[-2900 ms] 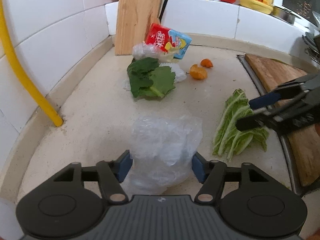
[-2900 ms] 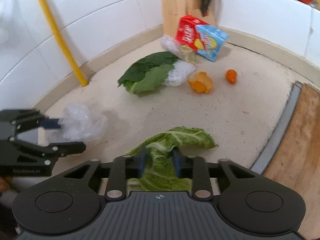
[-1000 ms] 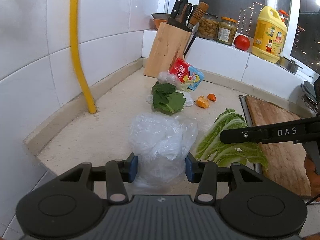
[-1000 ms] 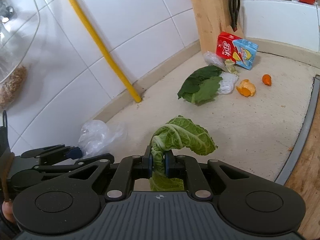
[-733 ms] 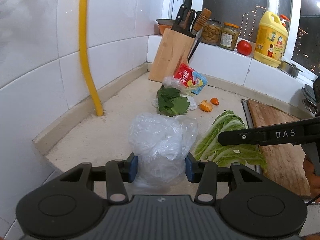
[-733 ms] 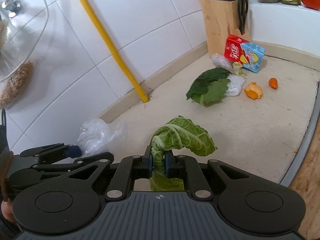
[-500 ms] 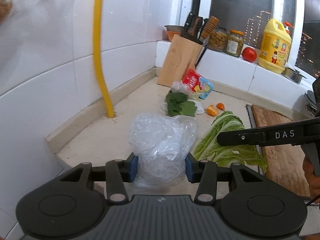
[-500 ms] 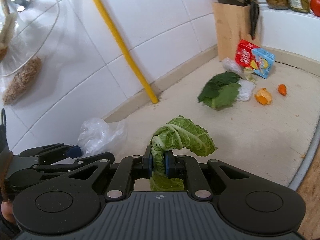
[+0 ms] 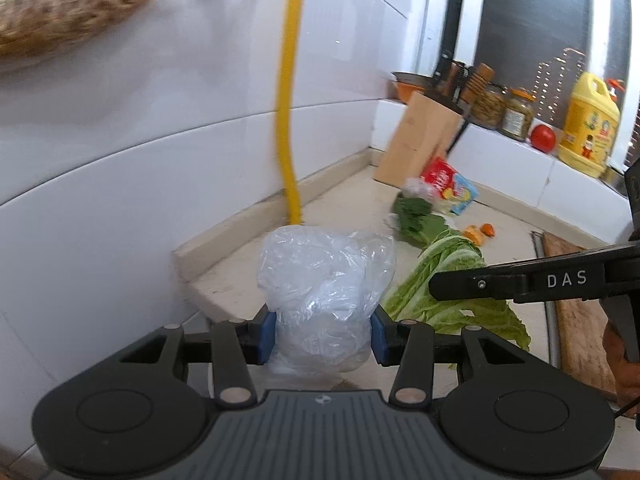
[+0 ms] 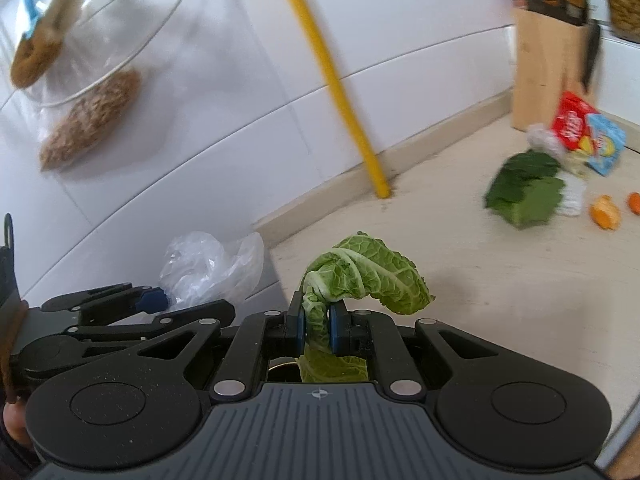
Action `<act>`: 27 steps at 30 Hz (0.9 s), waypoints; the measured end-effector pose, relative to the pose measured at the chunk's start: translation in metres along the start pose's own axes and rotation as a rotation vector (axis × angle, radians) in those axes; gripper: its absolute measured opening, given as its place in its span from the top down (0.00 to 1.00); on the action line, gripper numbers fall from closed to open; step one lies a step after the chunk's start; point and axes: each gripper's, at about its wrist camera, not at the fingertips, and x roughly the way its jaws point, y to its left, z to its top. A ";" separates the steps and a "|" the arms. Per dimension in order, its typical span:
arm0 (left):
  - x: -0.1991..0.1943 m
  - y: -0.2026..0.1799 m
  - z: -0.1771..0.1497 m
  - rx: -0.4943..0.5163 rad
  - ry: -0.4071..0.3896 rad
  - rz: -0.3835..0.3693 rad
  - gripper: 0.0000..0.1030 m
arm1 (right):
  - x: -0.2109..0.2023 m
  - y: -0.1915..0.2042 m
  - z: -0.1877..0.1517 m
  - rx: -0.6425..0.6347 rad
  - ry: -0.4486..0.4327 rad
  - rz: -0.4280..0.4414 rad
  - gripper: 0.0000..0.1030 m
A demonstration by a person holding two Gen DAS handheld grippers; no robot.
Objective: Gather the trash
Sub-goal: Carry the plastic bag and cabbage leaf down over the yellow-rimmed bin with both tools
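A: While both tools hang off the worktop's near end, what does each hold?

B: The left gripper (image 9: 323, 333) is clenched on a crumpled clear plastic bag (image 9: 325, 292), its blue pads (image 9: 267, 336) pressing the bag's two sides; the bag bulges up above the fingers, past the worktop's near left corner; the right gripper (image 10: 319, 329) is clamped tight on a pale green cabbage leaf (image 10: 366, 276), whose stalk runs down between the pads while the leafy top curls over to the right.

A: And seen from the other side?

B: From the left wrist camera the right gripper (image 9: 516, 280) crosses in from the right as a black bar marked DAS, the cabbage leaf (image 9: 444, 284) drooping under it; from the right wrist camera the left gripper (image 10: 156, 304) sits low at the left, the plastic bag (image 10: 208, 266) puffed out beyond it.

A: What lies farther out on the worktop (image 10: 460, 240)?

B: Toward the far corner, a dark green leaf (image 10: 526, 192) lies on a white scrap; just behind it a red and blue carton (image 10: 586, 136) leans by the wooden knife block (image 10: 546, 68); two bits of orange peel (image 10: 607, 211) lie to the right of the leaf; a yellow pipe (image 10: 332, 76) meets the worktop's left edge by the tiled wall; a wooden cutting board (image 9: 576, 300) lies along the right edge.
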 end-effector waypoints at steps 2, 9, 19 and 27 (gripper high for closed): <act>-0.005 0.007 -0.003 -0.012 -0.007 0.018 0.61 | 0.006 0.008 0.001 -0.014 0.009 0.014 0.85; -0.025 0.031 -0.013 -0.059 -0.029 0.079 0.61 | 0.026 0.034 0.001 -0.069 0.042 0.066 0.85; -0.046 0.056 -0.025 -0.117 -0.057 0.148 0.61 | 0.047 0.073 0.001 -0.143 0.086 0.138 0.85; -0.058 0.070 -0.034 -0.159 -0.080 0.179 0.61 | 0.059 0.095 -0.001 -0.187 0.116 0.167 0.85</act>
